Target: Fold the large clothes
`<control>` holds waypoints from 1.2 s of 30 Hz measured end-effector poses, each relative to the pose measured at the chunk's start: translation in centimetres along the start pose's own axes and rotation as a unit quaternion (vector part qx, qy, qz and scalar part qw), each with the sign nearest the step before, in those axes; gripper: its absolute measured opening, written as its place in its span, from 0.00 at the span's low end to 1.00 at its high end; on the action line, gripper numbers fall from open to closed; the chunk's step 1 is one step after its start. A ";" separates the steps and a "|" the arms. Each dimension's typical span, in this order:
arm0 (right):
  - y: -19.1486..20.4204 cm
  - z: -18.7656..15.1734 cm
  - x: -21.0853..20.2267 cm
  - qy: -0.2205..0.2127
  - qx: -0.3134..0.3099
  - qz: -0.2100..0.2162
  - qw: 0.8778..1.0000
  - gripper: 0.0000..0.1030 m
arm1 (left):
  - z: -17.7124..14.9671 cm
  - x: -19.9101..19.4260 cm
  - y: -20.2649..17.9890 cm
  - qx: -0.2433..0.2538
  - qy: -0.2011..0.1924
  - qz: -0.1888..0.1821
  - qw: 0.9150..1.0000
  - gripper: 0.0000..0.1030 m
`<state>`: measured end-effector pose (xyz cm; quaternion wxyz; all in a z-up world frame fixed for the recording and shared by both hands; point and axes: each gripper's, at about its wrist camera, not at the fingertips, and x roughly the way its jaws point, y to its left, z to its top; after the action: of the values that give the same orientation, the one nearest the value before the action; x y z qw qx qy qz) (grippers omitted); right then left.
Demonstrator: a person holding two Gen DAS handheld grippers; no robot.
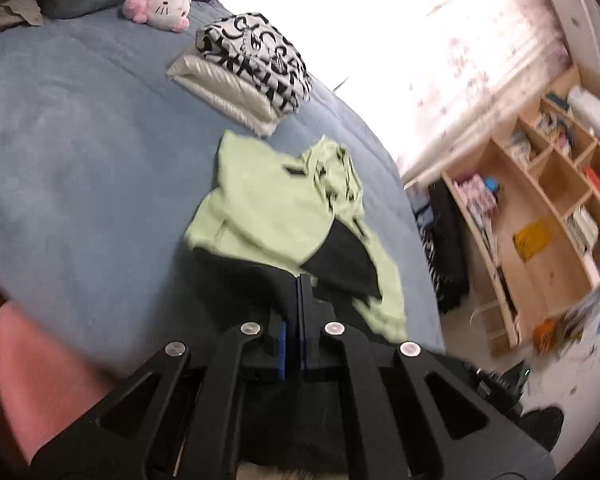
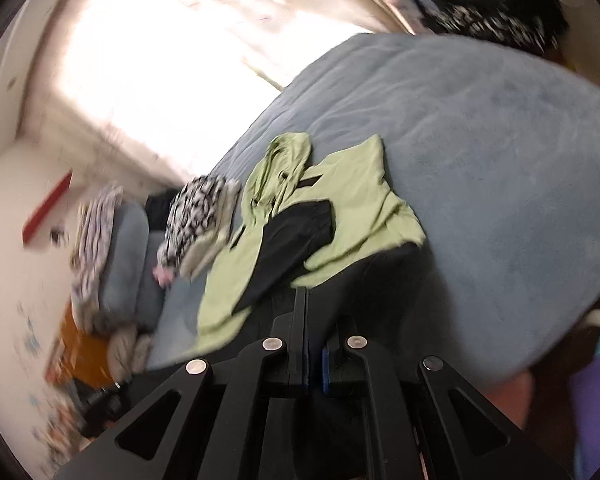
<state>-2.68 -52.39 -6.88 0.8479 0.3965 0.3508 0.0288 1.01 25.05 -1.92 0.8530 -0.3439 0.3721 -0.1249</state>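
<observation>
Here the green-and-black garment (image 1: 276, 216) lies rumpled on the blue bedcover (image 1: 80, 152), its black hem clamped in the left gripper (image 1: 300, 280) and right gripper (image 2: 302, 294). Beyond lies a folded stack (image 1: 248, 68); bare bedcover spreads alongside.

A pink plush toy (image 1: 158, 3) lies at upper left; a wooden shelf (image 1: 548, 216) with books stands at right.

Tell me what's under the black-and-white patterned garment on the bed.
The black-and-white patterned garment lies folded on top of a folded cream garment, which rests on the blue bedspread. Whether anything else sits between or beneath them is covered.
</observation>
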 end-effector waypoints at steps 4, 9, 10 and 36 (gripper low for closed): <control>1.4 6.2 4.2 -0.015 0.013 0.001 1.000 0.03 | 4.8 5.3 -1.2 -0.008 -0.013 0.007 1.000 0.01; 2.9 15.0 12.5 -0.019 0.037 -0.020 0.999 0.04 | 12.2 13.6 -2.4 -0.032 -0.036 0.032 0.998 0.01; 2.7 17.2 15.6 -0.003 0.045 -0.029 0.999 0.07 | 13.2 15.3 -2.4 -0.038 -0.036 0.037 0.998 0.01; -3.1 25.9 43.4 0.051 -0.135 -0.204 0.968 0.69 | 19.1 42.2 4.4 0.181 0.128 0.208 0.953 0.38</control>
<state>45.23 -57.22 -22.43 0.8625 0.1962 0.4599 -0.0780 43.83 17.92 -18.81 0.8532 -0.0798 0.5128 -0.0524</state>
